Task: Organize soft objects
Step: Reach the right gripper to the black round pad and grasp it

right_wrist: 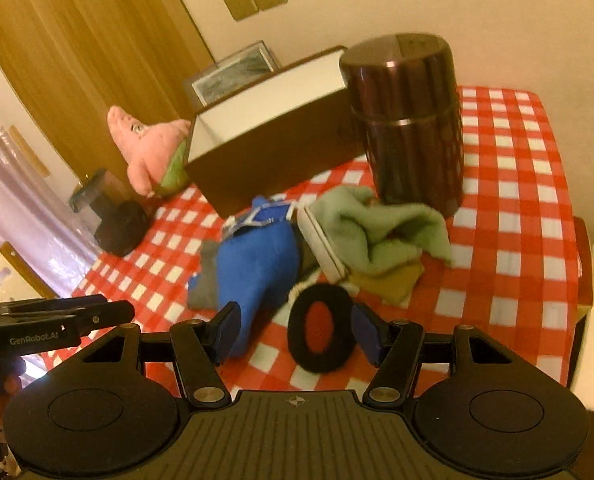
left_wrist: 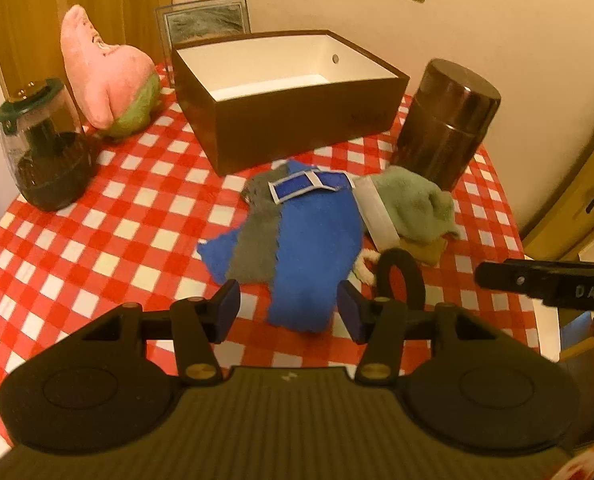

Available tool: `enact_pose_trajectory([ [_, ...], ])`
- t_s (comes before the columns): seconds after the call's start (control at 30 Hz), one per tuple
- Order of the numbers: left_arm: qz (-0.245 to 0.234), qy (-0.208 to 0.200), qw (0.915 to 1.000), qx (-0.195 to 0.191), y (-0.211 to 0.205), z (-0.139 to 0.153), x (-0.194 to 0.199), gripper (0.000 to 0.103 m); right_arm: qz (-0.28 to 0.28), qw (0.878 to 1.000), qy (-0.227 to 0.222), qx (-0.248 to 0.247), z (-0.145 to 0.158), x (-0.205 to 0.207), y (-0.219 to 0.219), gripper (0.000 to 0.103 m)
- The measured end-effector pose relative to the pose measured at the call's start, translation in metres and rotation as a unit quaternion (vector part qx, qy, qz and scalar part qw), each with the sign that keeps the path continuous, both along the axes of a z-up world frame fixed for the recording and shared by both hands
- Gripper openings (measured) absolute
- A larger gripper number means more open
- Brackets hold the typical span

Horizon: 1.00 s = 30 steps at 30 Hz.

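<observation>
- Soft objects lie in a loose heap on the red-and-white checked tablecloth (left_wrist: pixel 97 216), just in front of the open brown cardboard box with a white inside (left_wrist: pixel 297 120); nothing shows inside the box.
- Pink star-shaped plush toy with green shorts (left_wrist: pixel 109 76) lies apart, left of the box, near the clear jar with a dark green lid (left_wrist: pixel 41 144).
- Dark brown cylindrical metal canister (left_wrist: pixel 445 120) stands right of the box, touching the back of the heap.
- Blue felt plush piece with grey patches and a white-edged strap (left_wrist: pixel 309 236) is the largest item in the heap; its long axis runs from the box toward the left gripper (left_wrist: pixel 289 312).
- Pale green fleece cloth with a white band (left_wrist: pixel 409 204) lies bunched to the right of the blue piece, over a mustard-coloured cloth (right_wrist: pixel 389 280).
- Black fuzzy ring with a red centre (right_wrist: pixel 321 328) is the smallest, at the near right edge of the heap.
- Left gripper: fingers released, holding nothing; the near end of the blue piece sits in line between them, so this hand looks best placed for it.
- Right gripper (right_wrist: pixel 297 332): fingers released, empty; the black ring lies between its tips, contact unclear.
- Writing: "GenRobot.AI" on the left gripper's side in the right wrist view; "DAS" on the right gripper's side in the left wrist view. A mark on the box front is unreadable.
</observation>
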<state>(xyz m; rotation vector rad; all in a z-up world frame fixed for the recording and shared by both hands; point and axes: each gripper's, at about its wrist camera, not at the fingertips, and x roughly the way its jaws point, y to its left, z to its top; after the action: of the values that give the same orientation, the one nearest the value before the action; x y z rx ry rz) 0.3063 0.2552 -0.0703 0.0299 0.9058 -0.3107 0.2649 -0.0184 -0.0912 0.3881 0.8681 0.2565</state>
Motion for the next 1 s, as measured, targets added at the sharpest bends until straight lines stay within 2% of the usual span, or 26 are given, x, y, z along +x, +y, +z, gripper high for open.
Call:
enact_pose_trajectory([
  [0.13, -0.005, -0.002, 1.0000, 0.005, -0.006, -0.005, -0.004, 0.051, 0.012, 1.000, 0.003, -0.015, -0.010, -0.004, 0.006, 0.061],
  [0.47, -0.014, -0.011, 0.9997, 0.017, -0.014, -0.012, -0.002, 0.051, 0.042, 0.998, -0.025, -0.041, -0.019, -0.001, 0.017, 0.061],
  [0.77, -0.019, 0.000, 0.9995, 0.025, -0.019, -0.032, 0.006, 0.051, 0.049, 0.996, 0.006, -0.067, -0.050, 0.022, 0.028, 0.062],
  [0.83, -0.016, 0.003, 0.9994, 0.030, -0.020, -0.038, 0.010, 0.051, 0.050, 0.996, 0.019, -0.070, -0.060, 0.028, 0.030, 0.065],
  [0.9, -0.015, 0.005, 0.9993, 0.034, -0.020, -0.043, 0.013, 0.051, 0.046, 0.996, 0.023, -0.078, -0.068, 0.034, 0.033, 0.075],
  [1.0, -0.013, 0.008, 0.9992, 0.038, -0.019, -0.050, 0.017, 0.051, 0.048, 0.994, 0.021, -0.095, -0.078, 0.041, 0.038, 0.077],
])
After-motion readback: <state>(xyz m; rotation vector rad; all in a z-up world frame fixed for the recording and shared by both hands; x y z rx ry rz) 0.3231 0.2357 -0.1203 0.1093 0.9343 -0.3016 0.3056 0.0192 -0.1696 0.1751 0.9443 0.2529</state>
